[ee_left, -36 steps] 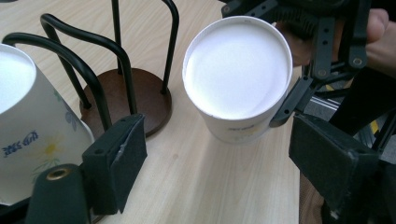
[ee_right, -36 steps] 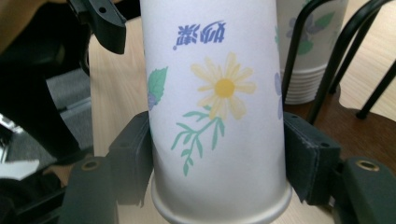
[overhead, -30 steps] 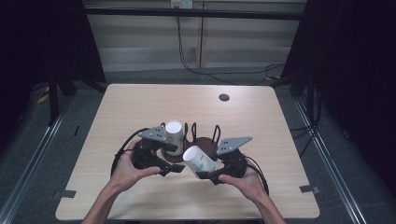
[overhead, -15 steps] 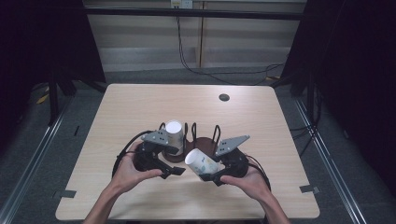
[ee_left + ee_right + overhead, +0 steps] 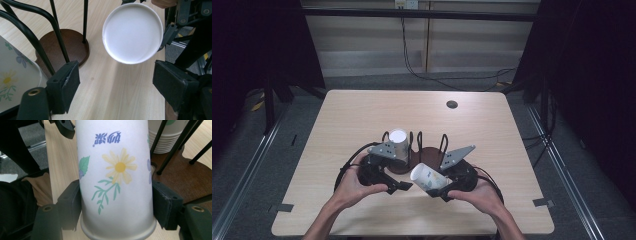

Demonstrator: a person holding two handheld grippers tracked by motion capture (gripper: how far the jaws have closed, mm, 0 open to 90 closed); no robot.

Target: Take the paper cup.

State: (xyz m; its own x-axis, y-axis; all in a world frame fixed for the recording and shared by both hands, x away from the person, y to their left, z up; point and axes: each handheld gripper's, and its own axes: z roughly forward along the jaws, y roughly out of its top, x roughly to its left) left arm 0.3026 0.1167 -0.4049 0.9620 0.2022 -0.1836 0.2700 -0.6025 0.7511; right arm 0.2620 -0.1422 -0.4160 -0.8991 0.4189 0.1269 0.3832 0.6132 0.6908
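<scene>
A floral paper cup lies tilted, its white bottom toward the left gripper, with my right gripper shut on it. In the right gripper view both pads press the cup's sides; the jaws have just eased slightly wider. My left gripper stands open beside it, jaws having closed a little, nothing between them. In the left gripper view the left gripper faces the cup's round bottom. A stack of cups sits in a wire holder with a brown base.
The wooden table has a dark round grommet at the far right. Black wire loops of the holder rise just ahead of the left jaw. The cup stack stands behind the held cup.
The left gripper has drifted slightly toward the near edge and its jaws have narrowed a touch. The held cup has sunk a little; the right hand has stayed put.
</scene>
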